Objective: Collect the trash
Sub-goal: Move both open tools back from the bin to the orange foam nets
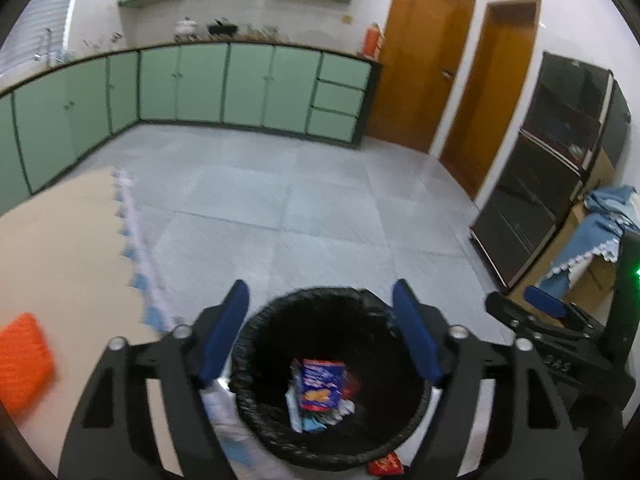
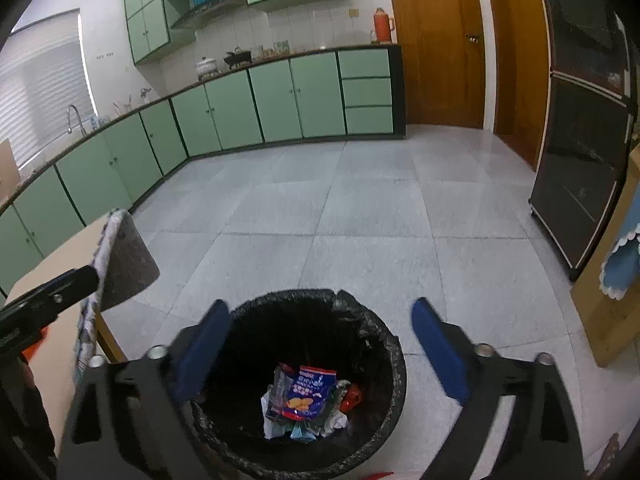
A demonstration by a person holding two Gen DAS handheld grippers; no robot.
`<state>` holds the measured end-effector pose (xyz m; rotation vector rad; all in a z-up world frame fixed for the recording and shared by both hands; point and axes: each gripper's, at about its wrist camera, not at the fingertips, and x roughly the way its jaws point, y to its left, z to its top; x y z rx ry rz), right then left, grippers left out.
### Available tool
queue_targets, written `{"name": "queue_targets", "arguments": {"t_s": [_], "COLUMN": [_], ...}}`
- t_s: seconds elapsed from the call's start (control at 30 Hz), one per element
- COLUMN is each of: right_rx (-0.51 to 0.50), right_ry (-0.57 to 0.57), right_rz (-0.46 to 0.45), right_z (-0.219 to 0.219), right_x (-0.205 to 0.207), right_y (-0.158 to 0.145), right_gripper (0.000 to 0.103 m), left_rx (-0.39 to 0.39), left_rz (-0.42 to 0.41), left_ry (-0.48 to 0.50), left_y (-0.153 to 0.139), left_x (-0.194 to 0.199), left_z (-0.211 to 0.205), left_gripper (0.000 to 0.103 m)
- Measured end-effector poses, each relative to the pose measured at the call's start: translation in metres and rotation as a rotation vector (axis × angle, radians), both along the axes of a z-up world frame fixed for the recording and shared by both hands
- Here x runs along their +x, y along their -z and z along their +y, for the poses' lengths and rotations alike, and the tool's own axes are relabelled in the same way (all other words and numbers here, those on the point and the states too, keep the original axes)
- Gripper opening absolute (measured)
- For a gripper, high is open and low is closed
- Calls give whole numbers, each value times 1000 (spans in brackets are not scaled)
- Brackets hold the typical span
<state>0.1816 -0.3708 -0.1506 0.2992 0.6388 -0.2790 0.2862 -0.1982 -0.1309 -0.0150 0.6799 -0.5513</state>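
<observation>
Hanging over a round bin lined with a black plastic bag (image 1: pixel 256 344), the left tongs (image 1: pixel 320 332) stand released with nothing between their blue pads (image 1: pixel 224 332); the right tongs (image 2: pixel 320 344) hang above the same bin (image 2: pixel 380 344), likewise spread wide and empty. Down inside lies a blue snack packet printed with orange crisps (image 2: pixel 306 396), on top of crumpled white paper (image 2: pixel 272 424) and a small red wrapper (image 2: pixel 352 398). Another red wrapper (image 1: pixel 384 466) lies on the grey tiled floor (image 1: pixel 320 208) just beside the bin. To the left stands a pale bench (image 1: pixel 60 248) carrying an orange cloth (image 1: pixel 24 360). Beyond are green cupboards (image 2: pixel 240 104) and brown wooden doors (image 2: pixel 440 40).
</observation>
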Motion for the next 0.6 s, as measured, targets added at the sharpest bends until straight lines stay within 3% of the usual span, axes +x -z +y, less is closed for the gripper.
{"name": "queue_targets", "arguments": {"t_s": [0.37,0.6], "right_rx": [-3,-11], "right_ry": [-102,-225], "right_rz": [-93,-119], "right_z": [58,121], "right_x": [3,23], "right_y": [-38,-56], "right_gripper": [97,97], "left_rx": [49,53], "left_rz": [-132,-138], "left_ry": [-189,-314], "left_y": [-38,-48], "left_x": [-28,-38], "left_z": [99,165], "left_gripper": [85,86]}}
